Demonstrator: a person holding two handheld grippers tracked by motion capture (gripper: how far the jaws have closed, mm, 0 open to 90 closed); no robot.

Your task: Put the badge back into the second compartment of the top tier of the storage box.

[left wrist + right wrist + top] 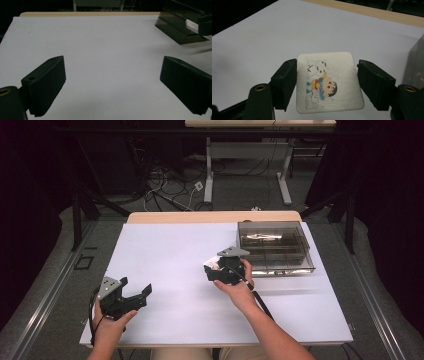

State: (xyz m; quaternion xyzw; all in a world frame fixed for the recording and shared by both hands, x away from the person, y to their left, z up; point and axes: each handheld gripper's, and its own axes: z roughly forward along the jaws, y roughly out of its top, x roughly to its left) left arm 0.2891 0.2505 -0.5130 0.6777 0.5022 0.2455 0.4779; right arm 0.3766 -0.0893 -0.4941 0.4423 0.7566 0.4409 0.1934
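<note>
Right gripper (pixel 325 85) clamps a white square card (pixel 328 83) by its two side edges. The right gripper view shows a cartoon print on it; the high view shows a white sliver at the gripper (pixel 226 270), just beside the smoky compartment box (pixel 274 245) at the worktop's (pixel 175 260) far right corner. Left gripper (pixel 131 292), jaws wide and empty, hovers near the left front edge, hand (pixel 109 327) beneath.

Both black tools, left (pixel 134 295) and right (pixel 218 270), carry grey triangular plates and black cables.
</note>
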